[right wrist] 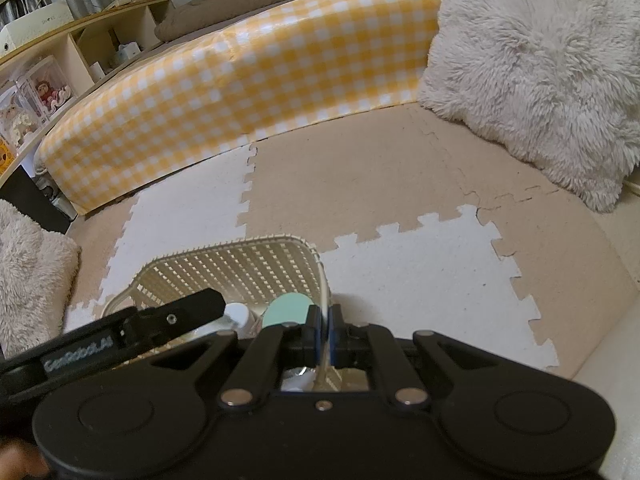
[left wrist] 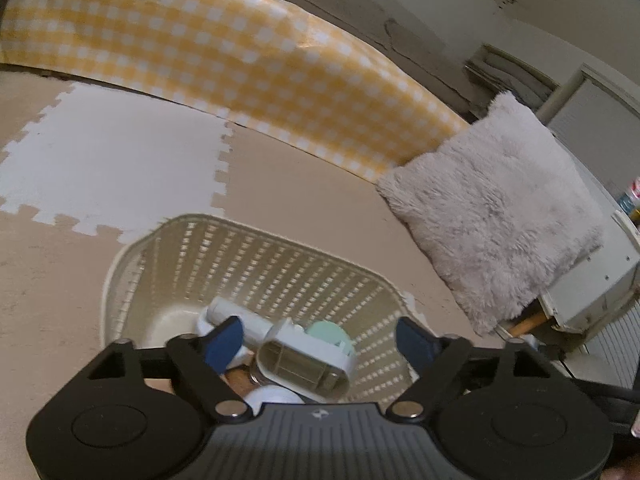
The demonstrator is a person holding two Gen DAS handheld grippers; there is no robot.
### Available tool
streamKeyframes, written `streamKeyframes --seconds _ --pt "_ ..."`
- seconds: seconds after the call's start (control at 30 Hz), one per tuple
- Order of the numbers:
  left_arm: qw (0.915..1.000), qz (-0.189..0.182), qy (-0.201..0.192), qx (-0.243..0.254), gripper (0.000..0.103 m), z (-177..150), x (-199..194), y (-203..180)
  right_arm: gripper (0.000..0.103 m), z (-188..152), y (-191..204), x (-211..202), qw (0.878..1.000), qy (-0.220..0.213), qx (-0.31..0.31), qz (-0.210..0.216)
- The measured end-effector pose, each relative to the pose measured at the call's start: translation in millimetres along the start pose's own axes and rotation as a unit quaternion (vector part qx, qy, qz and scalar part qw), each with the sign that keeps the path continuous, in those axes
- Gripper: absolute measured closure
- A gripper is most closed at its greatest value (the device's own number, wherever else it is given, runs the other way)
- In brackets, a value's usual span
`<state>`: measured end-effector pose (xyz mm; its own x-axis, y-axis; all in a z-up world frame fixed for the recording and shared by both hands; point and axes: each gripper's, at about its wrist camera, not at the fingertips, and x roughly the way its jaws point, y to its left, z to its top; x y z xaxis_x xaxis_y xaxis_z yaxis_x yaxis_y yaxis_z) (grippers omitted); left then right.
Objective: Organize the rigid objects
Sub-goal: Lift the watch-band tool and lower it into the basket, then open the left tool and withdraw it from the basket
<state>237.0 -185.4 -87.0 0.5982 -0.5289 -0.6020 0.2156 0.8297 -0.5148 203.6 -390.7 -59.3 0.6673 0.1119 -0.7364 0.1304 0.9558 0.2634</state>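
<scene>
A cream basket [left wrist: 256, 264] with little holes in its walls sits on the puzzle floor mat [left wrist: 100, 160]. Inside it lie a white plastic piece with a long tube and an oval mouth [left wrist: 304, 356] and a round mint-green thing [left wrist: 332, 332] just beside it. A small white bottle [right wrist: 239, 315] is in there too.

The left gripper [left wrist: 320, 340] hangs over the basket with its blue pads wide apart — the white piece is between them, but the pads do not touch it.

The right gripper [right wrist: 325, 330] is pinched tight on the basket's rim (the thin side wall runs right between its pads).

A fluffy grey pillow [left wrist: 496, 208] leans nearby — next to a yellow checked cushion [left wrist: 224, 52].
</scene>
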Motion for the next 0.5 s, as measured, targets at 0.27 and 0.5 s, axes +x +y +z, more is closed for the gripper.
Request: streamKeyframes --seconds 0.27,0.5 --pt "0.9998 0.002 -0.01 0.017 0.002 0.1 -16.8 -13.0 0.098 0.1 0.3 0.3 1.0 0.0 0.0 0.0" --pt "0.9997 0.0 -0.011 0.019 0.0 4.5 -33.7 -15.3 0.098 0.0 0.2 0.1 1.0 0.0 0.0 0.0"
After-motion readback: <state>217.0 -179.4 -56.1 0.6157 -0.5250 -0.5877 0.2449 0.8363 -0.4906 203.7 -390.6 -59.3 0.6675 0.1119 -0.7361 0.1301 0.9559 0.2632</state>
